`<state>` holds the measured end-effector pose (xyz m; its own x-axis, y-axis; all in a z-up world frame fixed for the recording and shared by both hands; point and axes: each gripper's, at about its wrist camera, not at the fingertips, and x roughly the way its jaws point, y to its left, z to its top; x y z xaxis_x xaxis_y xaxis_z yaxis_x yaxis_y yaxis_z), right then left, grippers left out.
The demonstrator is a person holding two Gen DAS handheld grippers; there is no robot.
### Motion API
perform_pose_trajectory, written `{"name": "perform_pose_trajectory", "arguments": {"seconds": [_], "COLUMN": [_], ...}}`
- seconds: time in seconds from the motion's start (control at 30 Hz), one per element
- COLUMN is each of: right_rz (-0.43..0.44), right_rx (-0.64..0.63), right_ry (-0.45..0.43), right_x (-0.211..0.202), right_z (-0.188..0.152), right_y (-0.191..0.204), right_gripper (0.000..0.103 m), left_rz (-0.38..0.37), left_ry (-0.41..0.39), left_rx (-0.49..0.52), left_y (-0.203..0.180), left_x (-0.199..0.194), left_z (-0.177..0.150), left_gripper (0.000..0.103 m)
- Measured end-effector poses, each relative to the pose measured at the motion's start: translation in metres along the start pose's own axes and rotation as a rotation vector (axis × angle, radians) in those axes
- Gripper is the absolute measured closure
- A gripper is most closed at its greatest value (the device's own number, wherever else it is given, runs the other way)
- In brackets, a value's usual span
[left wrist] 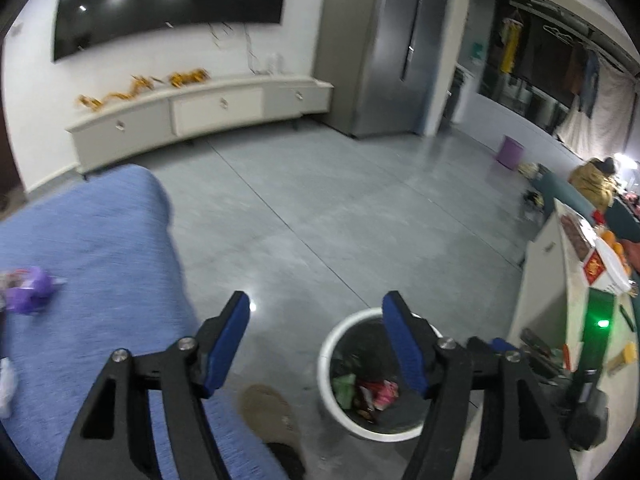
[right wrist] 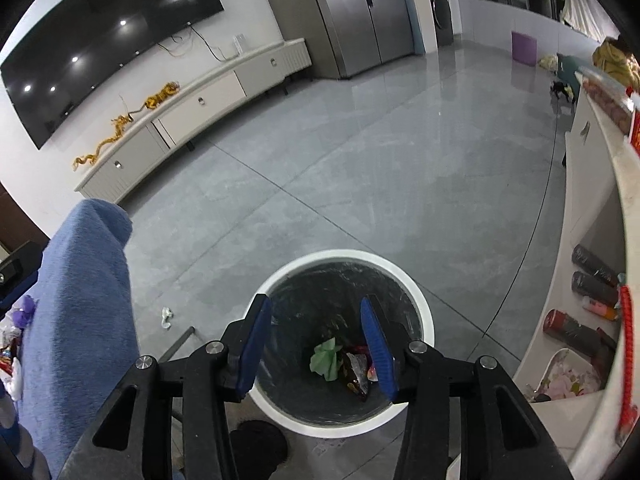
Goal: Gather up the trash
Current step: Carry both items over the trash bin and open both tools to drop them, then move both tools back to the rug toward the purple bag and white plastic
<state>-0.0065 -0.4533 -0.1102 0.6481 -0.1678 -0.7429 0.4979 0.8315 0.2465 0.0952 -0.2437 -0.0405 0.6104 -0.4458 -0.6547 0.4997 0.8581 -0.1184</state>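
Both pairs of blue-padded fingers stand wide apart with nothing between them: the right gripper [right wrist: 316, 344] hangs directly over the white bin [right wrist: 425, 308], the left gripper [left wrist: 316, 344] sits a little to the bin's left, above the floor [left wrist: 320, 208] and the edge of a blue blanket [left wrist: 88, 240]. Trash already lies at the bottom of the dark-lined bin: a crumpled green wrapper [right wrist: 326, 360] beside a shiny dark-red one [right wrist: 356, 372], with pink scraps next to them. More is left to collect. A purple wrapper [left wrist: 30, 290] lies on the blanket at the left edge of the left view, blurred, so its exact shape is hard to tell, and a small white crumpled scrap [right wrist: 166, 317] lies on the floor between blanket and bin. Both look like thin film or paper, so they should be very light, soft and crushable, with no fragility to worry about; glossy film may slip, and the soft blanket could be pinched along with the wrapper. A sensible hold would be across a raised, bunched fold of the purple wrapper rather than a flat edge, and the floor scrap would want the fingers brought down around its highest crumple.
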Motion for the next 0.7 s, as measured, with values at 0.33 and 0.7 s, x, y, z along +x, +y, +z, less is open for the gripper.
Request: {"name": "perform_pose_trajectory", "arguments": {"seconds": [0.33, 0.7], "right_rz": [0.004, 0.062], "right_rx": [-0.009, -0.058], "right_ry": [-0.128, -0.235], "right_x": [-0.059, -0.118], "right_z": [-0.002, -0.003], "right_y": [0.038, 0.086], "right_gripper": [0.047, 0.047], "left_rz": [0.095, 0.146], "left_ry": [-0.141, -0.287], "left_rx": [-0.030, -0.052], "left_y": [0.032, 0.064], "left_x": [-0.073, -0.153], "left_z": [-0.010, -0.019], "left_gripper": [0.025, 0.024]}}
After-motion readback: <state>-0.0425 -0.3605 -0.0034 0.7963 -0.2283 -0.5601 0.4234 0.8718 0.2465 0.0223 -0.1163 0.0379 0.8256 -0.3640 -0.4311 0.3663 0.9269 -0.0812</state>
